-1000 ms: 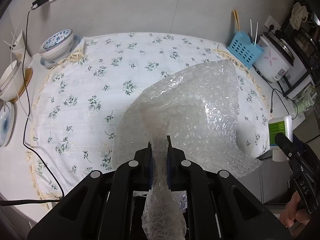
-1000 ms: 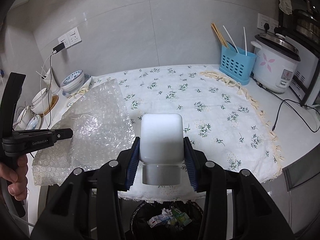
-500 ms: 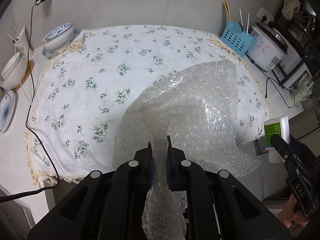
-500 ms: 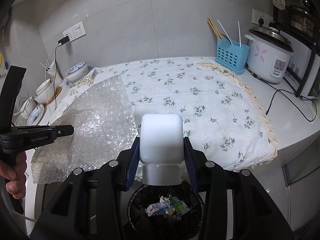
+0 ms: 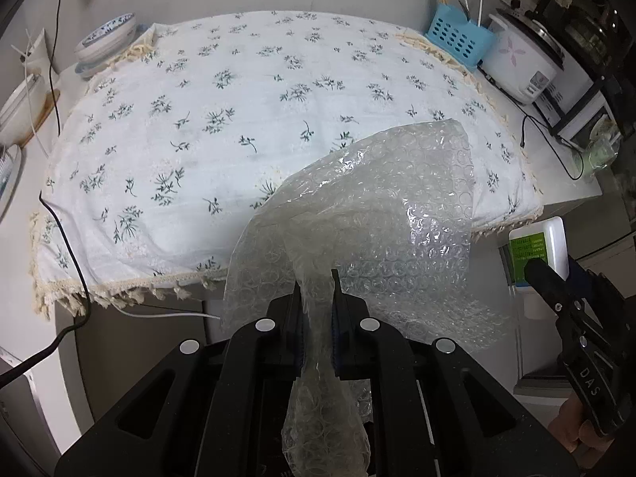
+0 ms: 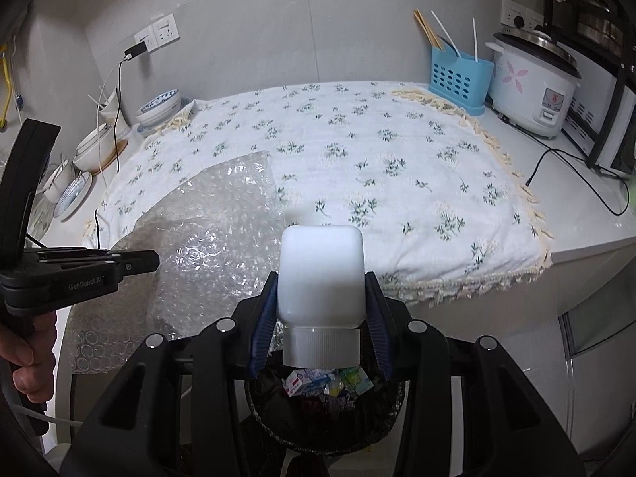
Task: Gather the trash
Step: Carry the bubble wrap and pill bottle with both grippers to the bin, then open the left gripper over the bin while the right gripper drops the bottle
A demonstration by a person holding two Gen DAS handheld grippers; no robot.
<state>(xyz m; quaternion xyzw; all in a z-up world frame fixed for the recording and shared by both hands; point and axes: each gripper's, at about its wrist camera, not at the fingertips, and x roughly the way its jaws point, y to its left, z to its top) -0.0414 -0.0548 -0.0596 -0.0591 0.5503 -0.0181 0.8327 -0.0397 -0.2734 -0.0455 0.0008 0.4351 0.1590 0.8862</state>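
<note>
My left gripper is shut on a clear sheet of bubble wrap, which hangs past the front edge of the floral tablecloth. It also shows in the right wrist view, with the left gripper at the far left. My right gripper is shut on a white plastic bottle with its grey cap toward me, held above a black trash bin that holds several wrappers. The bottle with a green label shows at the right of the left wrist view.
A blue utensil basket and a rice cooker stand at the back right. Bowls and plates stand at the back left. A black cable lies on the counter right of the cloth.
Both grippers have pulled back from the table toward its front edge, carrying the bubble wrap and the bottle. More of the trash bin now shows under the right gripper.
</note>
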